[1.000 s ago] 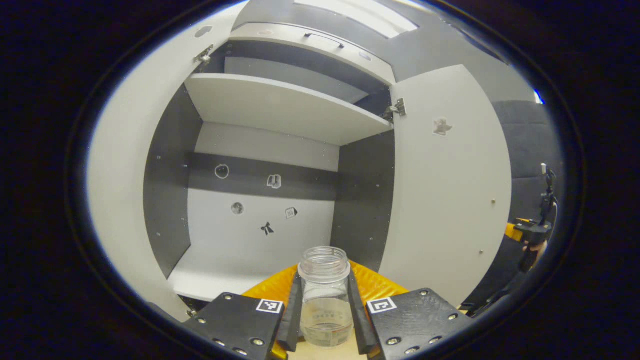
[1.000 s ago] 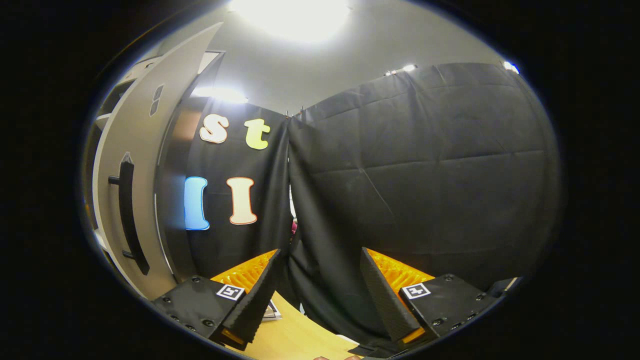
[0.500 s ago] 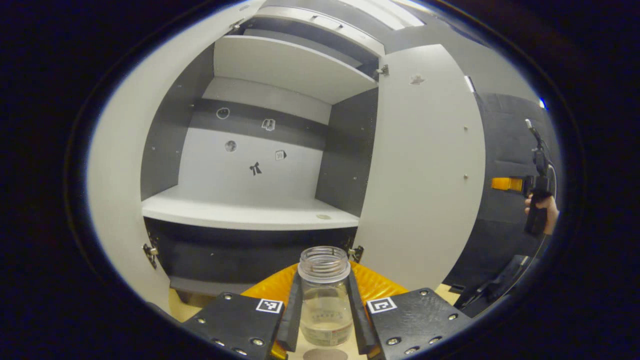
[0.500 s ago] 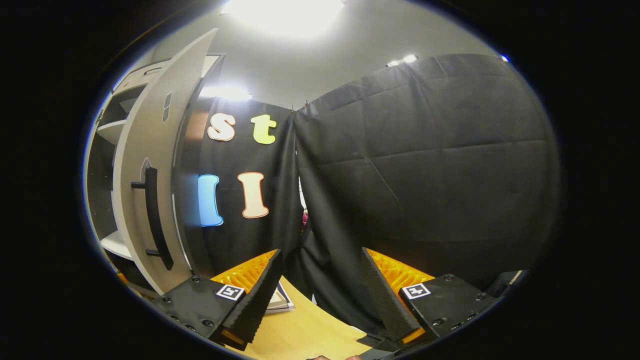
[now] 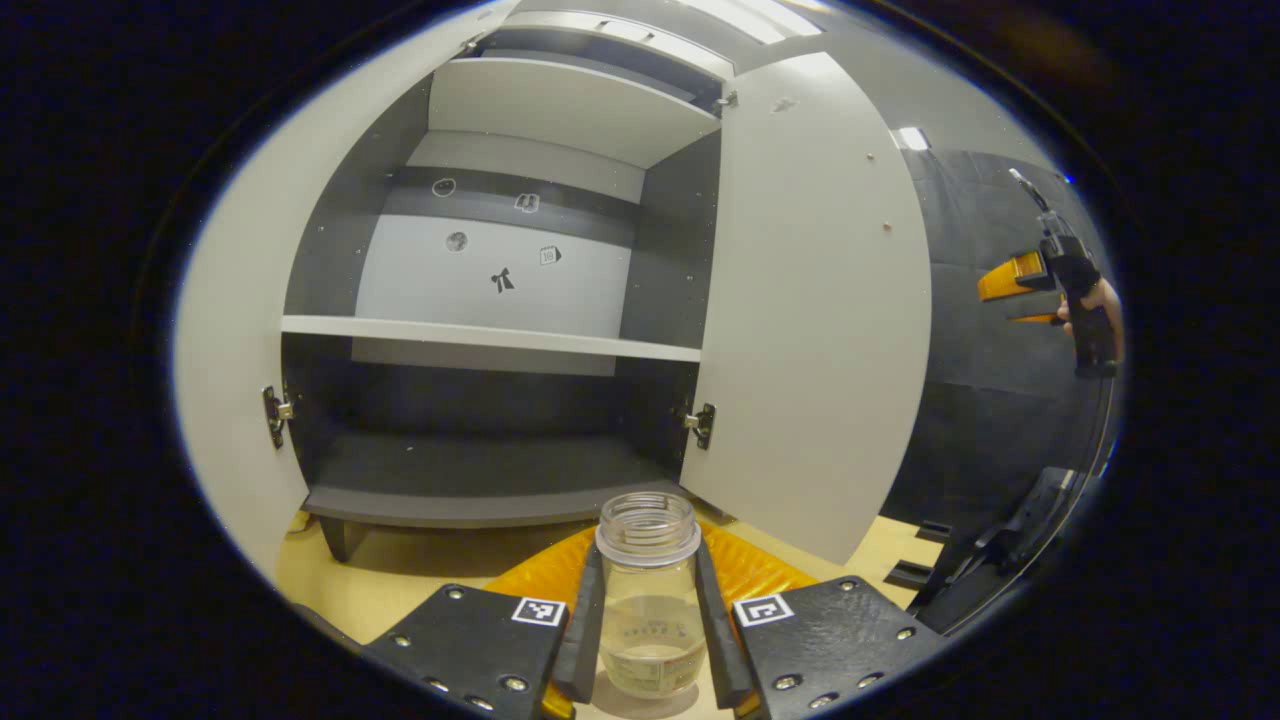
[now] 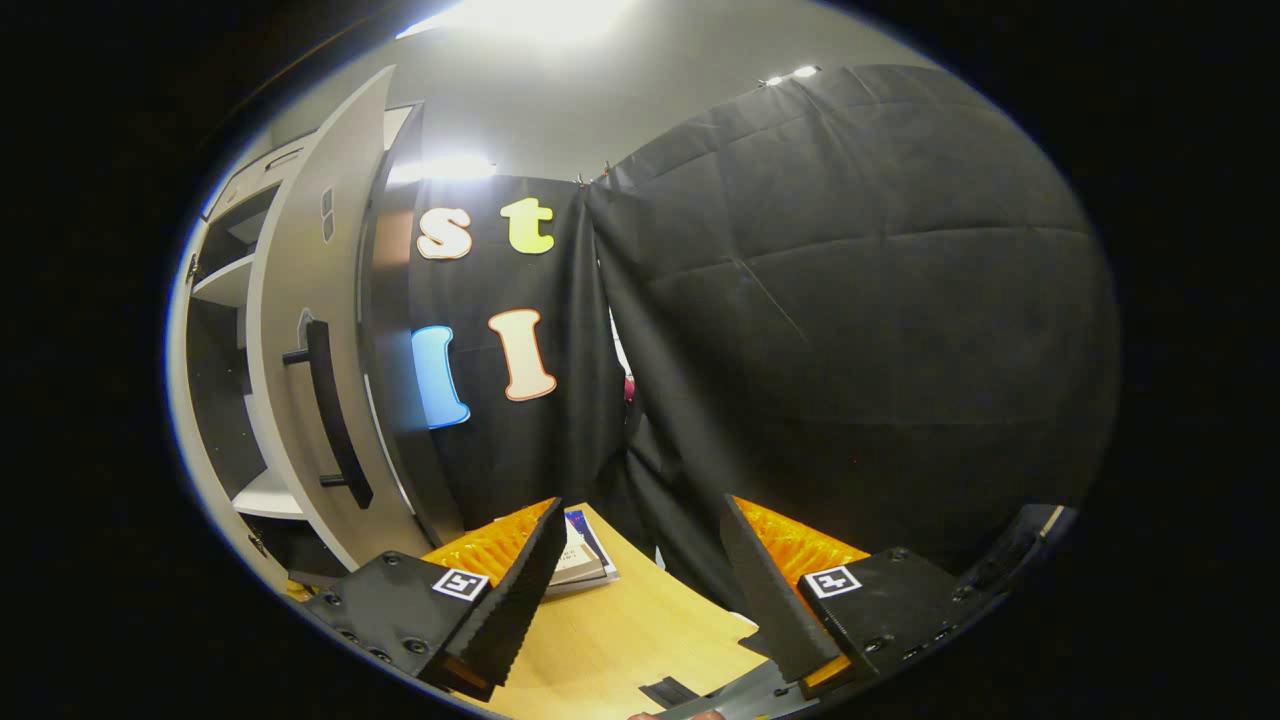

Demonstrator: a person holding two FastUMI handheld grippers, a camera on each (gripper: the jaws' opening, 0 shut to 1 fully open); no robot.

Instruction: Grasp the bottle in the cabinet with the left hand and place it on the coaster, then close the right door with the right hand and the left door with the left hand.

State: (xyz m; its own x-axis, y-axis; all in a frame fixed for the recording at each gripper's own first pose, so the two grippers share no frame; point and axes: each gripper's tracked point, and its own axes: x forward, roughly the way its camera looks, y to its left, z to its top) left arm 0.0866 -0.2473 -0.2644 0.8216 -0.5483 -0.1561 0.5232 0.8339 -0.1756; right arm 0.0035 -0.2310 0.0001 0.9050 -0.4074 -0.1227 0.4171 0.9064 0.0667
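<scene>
A clear, capless bottle (image 5: 648, 610) with a little liquid stands upright between the fingers of my left gripper (image 5: 648, 552), which is shut on it just above the wooden table (image 5: 420, 570), in front of the cabinet. Both cabinet doors stand open: the left door (image 5: 235, 330) and the right door (image 5: 815, 300). A grey patch shows under the bottle's base; I cannot tell whether it is the coaster. My right gripper (image 6: 642, 510) is open and holds nothing, to the right of the right door (image 6: 300, 330) and its black handle (image 6: 335, 415). It also appears far right, held by a hand (image 5: 1095, 305).
The cabinet shelves (image 5: 480, 335) hold nothing. A stack of books (image 6: 582, 560) lies on the table (image 6: 640, 630) by the right door. Black cloth walls (image 6: 850, 330) close the booth on the right.
My left gripper has drawn back and come down from the shelf with the bottle, so the lower shelf and the table now show. The right gripper has tilted down slightly.
</scene>
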